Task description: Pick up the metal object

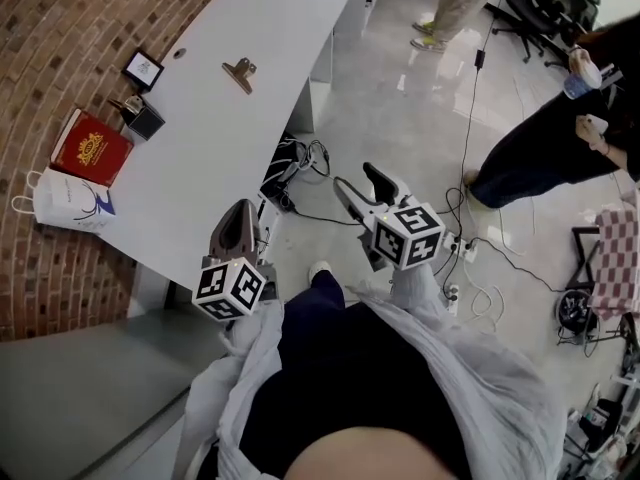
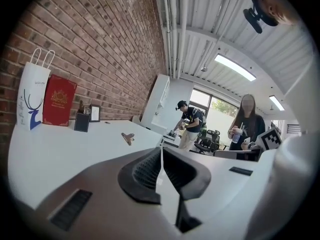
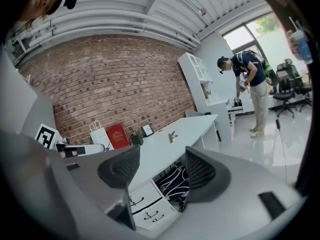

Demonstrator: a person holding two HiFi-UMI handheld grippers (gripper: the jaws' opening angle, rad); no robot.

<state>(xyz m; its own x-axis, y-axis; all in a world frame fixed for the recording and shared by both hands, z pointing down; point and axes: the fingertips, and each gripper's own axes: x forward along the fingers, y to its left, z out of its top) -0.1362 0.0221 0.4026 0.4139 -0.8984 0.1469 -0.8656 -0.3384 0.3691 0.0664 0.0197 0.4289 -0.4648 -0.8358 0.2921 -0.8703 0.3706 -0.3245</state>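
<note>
Two claws showed together only in the head view: the left claw [image 1: 240,213] at the near edge of the white table [image 1: 190,168], the right claw [image 1: 355,178] over the floor beside it. The metal clip [image 1: 239,72] lay on the tabletop, well ahead of the left claw and ahead and to the left of the right claw, apart from everything else.

From above we could not judge the left claw's pads. The left gripper view settled it: they were pressed together with nothing between them, and the clip sat small beyond the tips, a little to their left. That view also showed a person with a cup [image 2: 246,121] standing off to the claw's right.

The right gripper view showed the right claw spread wide and empty, with the clip far off above the gap. Between its jaws we saw drawers [image 3: 145,209] and coiled cables [image 3: 172,181] under the table, plainer there than from above.

Far left of the left claw stood a red box [image 1: 90,146] and a paper bag [image 1: 65,200]; we could not read the box's print. In both gripper views the clip was too small for us to make out its shape.
</note>
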